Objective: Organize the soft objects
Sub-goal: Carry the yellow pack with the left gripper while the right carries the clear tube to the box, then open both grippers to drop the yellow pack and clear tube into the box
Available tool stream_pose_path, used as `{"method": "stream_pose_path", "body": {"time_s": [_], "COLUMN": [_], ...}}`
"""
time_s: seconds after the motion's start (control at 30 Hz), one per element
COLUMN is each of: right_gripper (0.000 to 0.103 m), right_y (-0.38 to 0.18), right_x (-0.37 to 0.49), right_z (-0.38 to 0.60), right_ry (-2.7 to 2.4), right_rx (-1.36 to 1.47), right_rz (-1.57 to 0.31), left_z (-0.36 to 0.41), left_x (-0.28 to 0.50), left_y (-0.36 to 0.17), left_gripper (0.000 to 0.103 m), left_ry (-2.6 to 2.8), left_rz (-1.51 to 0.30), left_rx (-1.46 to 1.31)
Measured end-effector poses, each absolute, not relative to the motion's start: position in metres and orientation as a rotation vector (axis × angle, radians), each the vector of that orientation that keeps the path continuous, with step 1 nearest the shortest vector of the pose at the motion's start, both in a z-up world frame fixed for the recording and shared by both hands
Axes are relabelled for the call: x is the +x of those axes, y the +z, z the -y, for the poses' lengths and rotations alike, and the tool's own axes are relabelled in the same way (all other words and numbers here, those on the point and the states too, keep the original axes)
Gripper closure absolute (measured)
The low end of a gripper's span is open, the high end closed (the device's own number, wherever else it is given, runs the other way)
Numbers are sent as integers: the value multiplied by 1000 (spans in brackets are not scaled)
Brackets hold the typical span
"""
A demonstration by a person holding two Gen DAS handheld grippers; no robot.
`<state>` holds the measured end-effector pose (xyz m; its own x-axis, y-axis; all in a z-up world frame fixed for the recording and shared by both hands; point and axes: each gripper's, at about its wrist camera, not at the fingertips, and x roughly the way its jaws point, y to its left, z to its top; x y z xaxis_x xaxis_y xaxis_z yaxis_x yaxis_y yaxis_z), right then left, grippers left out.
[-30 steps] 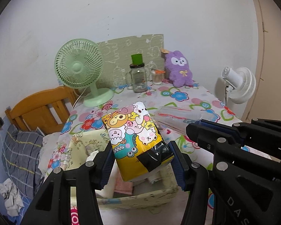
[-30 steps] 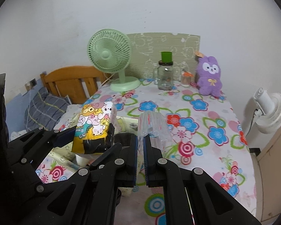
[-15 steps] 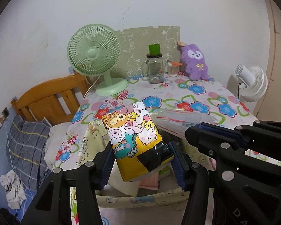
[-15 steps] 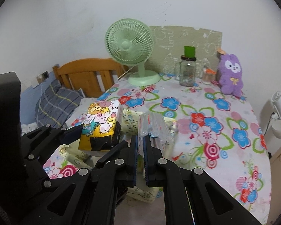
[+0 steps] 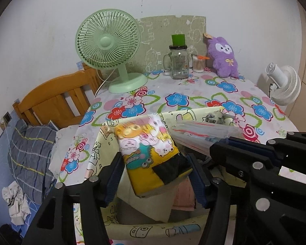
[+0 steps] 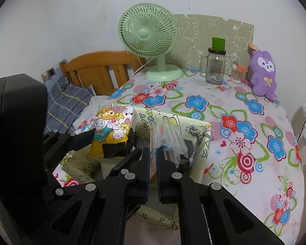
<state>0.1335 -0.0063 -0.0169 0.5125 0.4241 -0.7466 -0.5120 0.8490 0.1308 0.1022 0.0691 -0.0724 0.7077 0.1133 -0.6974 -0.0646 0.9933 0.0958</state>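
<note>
A soft yellow cartoon-printed tissue pack (image 5: 149,155), tilted with its black-patched end lowest, hangs above the open pale fabric storage box (image 5: 153,230). At its 3 o'clock, a clear crinkled plastic bag (image 6: 169,136) points toward 12 o'clock over the same box.

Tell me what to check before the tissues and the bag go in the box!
1. Tissues over the box: ok.
2. Left gripper has let the tissues go: cannot tell. Its jaws have just been opening, with the tissues between them, but whether the pads still touch is unclear.
3. Right gripper shut on the bag: ok.
4. Bag over the box: ok.
5. Room left in the box: cannot tell. A pink cloth and a cord already lie inside.
</note>
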Motion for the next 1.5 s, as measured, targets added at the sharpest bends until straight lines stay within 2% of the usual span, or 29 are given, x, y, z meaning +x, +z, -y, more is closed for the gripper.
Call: {"method": "stream_pose_path", "body": {"time_s": [0.1,0.2,0.63,0.7,0.73,0.8,0.83,0.87,1.03,1.17,1.5], "right_gripper": [95,95,92,86,79,62,46,38,36,25,17], "right_y": [-20,-25,-40,-39,-38,-37,-36,-36,-29,-22,-4], "right_x": [135,137,140,140,140,140,140,140,132,126,117], "right_z": [4,2,-4,-3,-1,4,7,11,20,25,54], "right_ry": [572,580,634,625,614,581,556,529,546,501,441], "right_rx": [-111,-107,-85,-92,-95,-100,-101,-98,-87,-102,-60], "right_rz": [-877,-889,-969,-978,-981,-984,-983,-979,-950,-920,-877], "left_z": [-71,-73,-75,-75,-75,-74,-74,-74,-71,-65,-41], "left_x": [102,100,88,85,84,82,81,80,77,74,69], "left_y": [-75,-76,-82,-81,-80,-78,-78,-76,-73,-67,-50], "left_gripper": [23,20,19,19,19,19,19,19,18,13,7], "left_ry": [98,103,122,120,120,122,125,129,122,104,59], "left_rz": [-789,-800,-834,-831,-829,-820,-816,-810,-802,-794,-749], "left_rx": [58,61,82,78,78,84,86,85,77,64,53]}}
